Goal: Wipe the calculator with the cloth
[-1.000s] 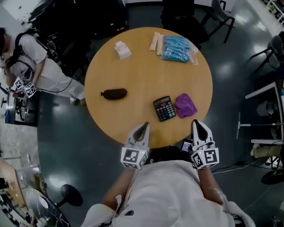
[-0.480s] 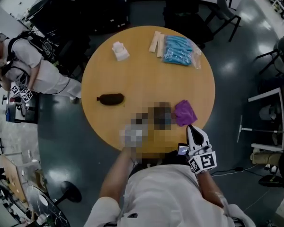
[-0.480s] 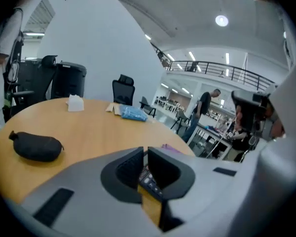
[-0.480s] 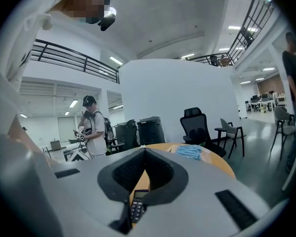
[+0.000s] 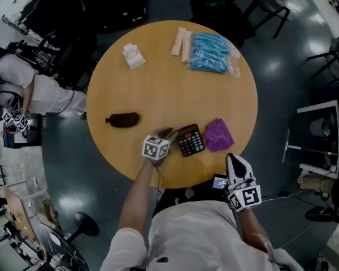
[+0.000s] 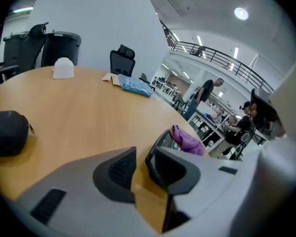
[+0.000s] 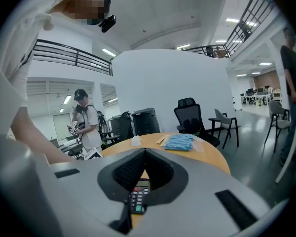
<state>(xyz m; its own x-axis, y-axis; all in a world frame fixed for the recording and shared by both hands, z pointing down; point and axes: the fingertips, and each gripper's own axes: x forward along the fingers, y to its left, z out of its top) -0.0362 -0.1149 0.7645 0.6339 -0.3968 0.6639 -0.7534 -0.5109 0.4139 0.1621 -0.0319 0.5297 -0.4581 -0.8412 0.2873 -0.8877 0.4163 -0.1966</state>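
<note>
Calculator, black with coloured keys (image 5: 190, 140), lies flat on the round wooden table (image 5: 158, 72) close to its near edge, with the crumpled purple cloth (image 5: 218, 134) just right of it. Your left gripper (image 5: 168, 133) sits low over the table at the calculator's left edge. Its fingers have just been opening and stand released, with only bare wood between them. Your right gripper (image 5: 234, 159) hangs off the table's near edge, near the cloth, fingers clenched together on nothing. A dark brown pouch (image 5: 122, 119) lies well to the left.
</note>
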